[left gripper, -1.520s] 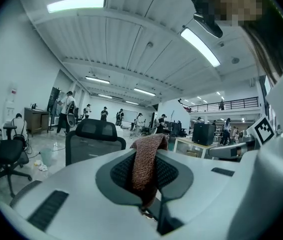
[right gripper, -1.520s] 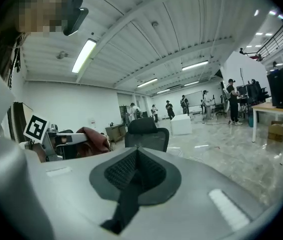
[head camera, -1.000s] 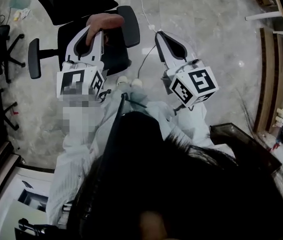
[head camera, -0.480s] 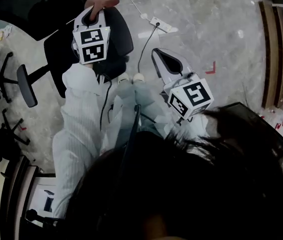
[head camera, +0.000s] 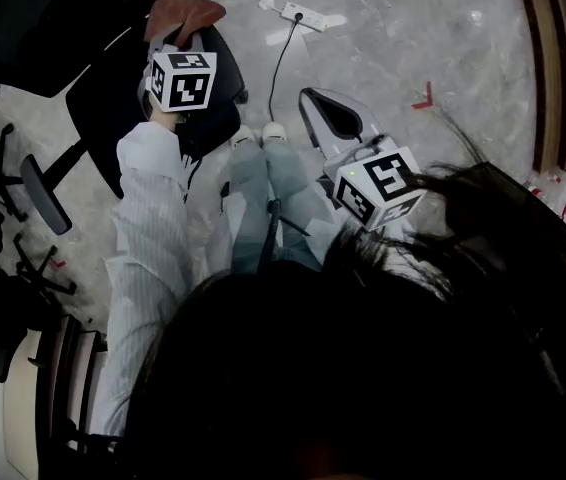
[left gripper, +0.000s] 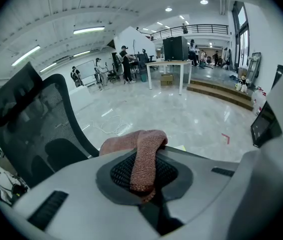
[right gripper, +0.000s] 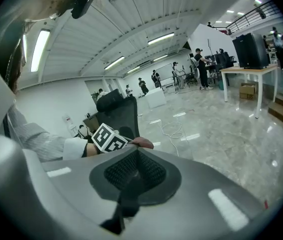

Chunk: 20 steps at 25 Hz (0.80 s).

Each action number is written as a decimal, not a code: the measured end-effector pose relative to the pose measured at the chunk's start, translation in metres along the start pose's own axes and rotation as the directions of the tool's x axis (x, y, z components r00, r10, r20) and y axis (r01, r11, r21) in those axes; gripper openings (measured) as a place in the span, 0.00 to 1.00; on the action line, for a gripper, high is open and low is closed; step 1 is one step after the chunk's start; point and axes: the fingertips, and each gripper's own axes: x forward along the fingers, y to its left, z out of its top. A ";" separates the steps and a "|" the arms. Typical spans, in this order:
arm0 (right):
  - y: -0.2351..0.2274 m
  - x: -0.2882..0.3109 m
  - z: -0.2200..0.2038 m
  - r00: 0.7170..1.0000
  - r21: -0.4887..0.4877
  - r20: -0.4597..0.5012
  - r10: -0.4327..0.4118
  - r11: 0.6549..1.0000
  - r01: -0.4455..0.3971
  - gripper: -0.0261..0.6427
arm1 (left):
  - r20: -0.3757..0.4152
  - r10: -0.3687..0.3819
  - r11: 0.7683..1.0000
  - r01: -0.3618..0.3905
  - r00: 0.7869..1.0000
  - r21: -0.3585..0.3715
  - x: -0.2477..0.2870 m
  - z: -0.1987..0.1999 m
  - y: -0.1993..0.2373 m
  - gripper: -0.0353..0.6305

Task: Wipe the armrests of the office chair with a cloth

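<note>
Pale glossy floor (head camera: 383, 58), left gripper (head camera: 177, 38) clamped on reddish cloth (left gripper: 142, 156) by black office chair (head camera: 113, 88), right gripper (right gripper: 135, 156) pressed together, empty.

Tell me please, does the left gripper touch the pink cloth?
Touching. The left gripper view shows it: the left gripper has its jaws closed on a strip of the cloth, and the rest bunches beyond the tips.

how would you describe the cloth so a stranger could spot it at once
Find the black office chair at the head view's upper left, then the left claw reaching over it. The cloth is pinched in that claw: a reddish-pink knitted strip, the only soft reddish thing among the black chair parts.
</note>
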 end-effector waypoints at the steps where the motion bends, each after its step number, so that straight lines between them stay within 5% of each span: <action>1: 0.001 0.000 -0.002 1.000 0.005 -0.006 0.007 1.000 -0.007 0.04 | -0.006 -0.008 1.000 0.008 1.000 -0.007 -0.004 -0.002 -0.005 0.12; 7: 0.009 -0.001 0.007 1.000 -0.028 0.001 0.025 0.999 -0.025 0.04 | -0.019 -0.109 0.994 0.109 0.994 -0.004 -0.046 -0.026 -0.055 0.12; 15: 0.029 -0.018 0.022 0.997 -0.048 0.058 0.053 0.998 -0.050 0.04 | -0.051 -0.176 0.980 0.180 0.983 0.083 -0.107 -0.064 -0.122 0.12; 20: 0.029 -0.028 0.009 0.998 -0.045 0.034 0.048 0.998 -0.046 0.04 | -0.050 -0.172 0.978 0.177 0.984 0.109 -0.113 -0.072 -0.128 0.12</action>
